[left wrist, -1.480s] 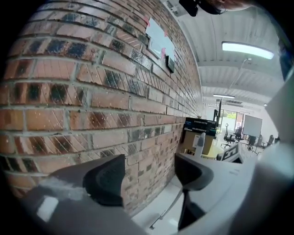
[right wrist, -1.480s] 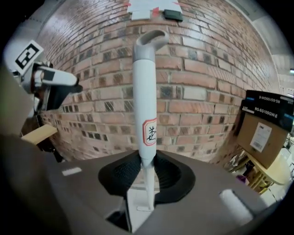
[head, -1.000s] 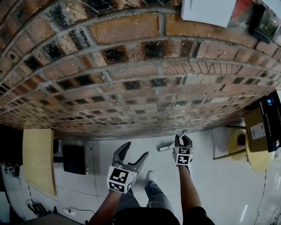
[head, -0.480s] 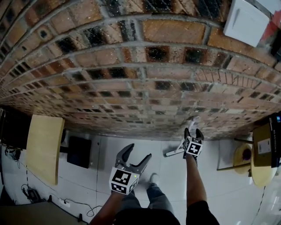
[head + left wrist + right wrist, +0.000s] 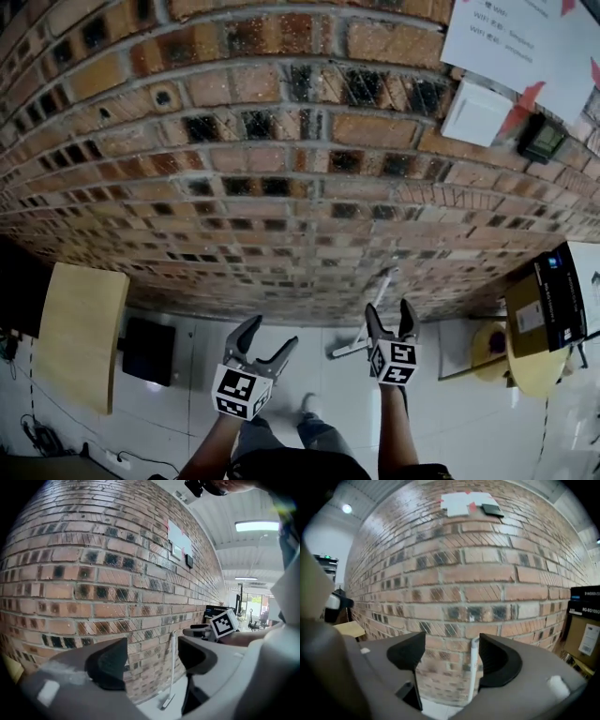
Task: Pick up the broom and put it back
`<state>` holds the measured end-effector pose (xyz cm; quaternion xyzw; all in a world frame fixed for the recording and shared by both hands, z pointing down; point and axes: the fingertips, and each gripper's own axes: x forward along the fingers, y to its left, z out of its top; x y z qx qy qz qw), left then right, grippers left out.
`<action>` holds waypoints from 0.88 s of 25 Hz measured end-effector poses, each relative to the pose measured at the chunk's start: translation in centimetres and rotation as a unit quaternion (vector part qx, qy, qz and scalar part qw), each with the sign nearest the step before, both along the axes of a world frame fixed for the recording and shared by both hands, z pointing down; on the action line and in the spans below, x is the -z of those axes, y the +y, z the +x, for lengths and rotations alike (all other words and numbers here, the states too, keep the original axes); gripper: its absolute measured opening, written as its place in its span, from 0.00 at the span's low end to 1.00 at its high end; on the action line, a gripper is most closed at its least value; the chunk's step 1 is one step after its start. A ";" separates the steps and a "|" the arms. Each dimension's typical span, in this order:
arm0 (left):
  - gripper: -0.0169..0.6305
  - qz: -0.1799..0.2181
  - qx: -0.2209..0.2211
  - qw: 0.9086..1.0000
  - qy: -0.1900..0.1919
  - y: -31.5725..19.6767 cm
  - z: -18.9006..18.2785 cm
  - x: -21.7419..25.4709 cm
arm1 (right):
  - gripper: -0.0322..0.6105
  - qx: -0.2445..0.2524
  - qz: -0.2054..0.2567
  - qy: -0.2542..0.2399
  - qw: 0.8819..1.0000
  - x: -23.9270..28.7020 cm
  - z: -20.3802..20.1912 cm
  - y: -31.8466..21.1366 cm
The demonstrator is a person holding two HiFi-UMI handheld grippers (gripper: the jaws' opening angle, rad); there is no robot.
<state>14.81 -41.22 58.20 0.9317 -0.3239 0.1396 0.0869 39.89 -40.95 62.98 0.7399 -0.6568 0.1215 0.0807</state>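
**Q:** What is the setting?
**A:** A red-brown brick wall (image 5: pixel 281 187) rises from a white tiled floor (image 5: pixel 314 370). A pale wooden panel (image 5: pixel 80 337) stands at the left and a brown cardboard box (image 5: pixel 527 319) at the right.

**Q:** Where is the task item?
**A:** The white-handled broom (image 5: pixel 382 291) leans against the brick wall. Its flat head rests at the floor's edge, at the foot of the wall.

**Q:** What is the right gripper's condition?
**A:** The right gripper (image 5: pixel 390 309) faces the handle. Its jaws have just been opening and now stand spread. In the right gripper view the handle (image 5: pixel 473 667) shows between them, close beside the right-hand pad, and is not pinched.

**Q:** What is the left gripper's condition?
**A:** The left gripper (image 5: pixel 270 333) is held left of the right one, apart from the broom. Its jaws are spread and grip nothing. The broom shows beyond the gap, at the wall.
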 end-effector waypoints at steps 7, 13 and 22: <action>0.55 0.052 0.014 0.998 0.038 0.4 -5.6 7.1 | 0.60 0.027 0.094 -0.030 0.995 11.3 -11.4 4.2; 0.45 0.152 0.067 0.985 0.047 0.3 -13.3 13.2 | 0.60 -0.008 0.124 0.052 0.991 16.0 -18.8 5.7; 0.45 0.140 0.076 0.981 0.113 1.8 -20.9 14.1 | 0.57 0.042 0.154 0.037 0.986 19.9 -30.1 8.7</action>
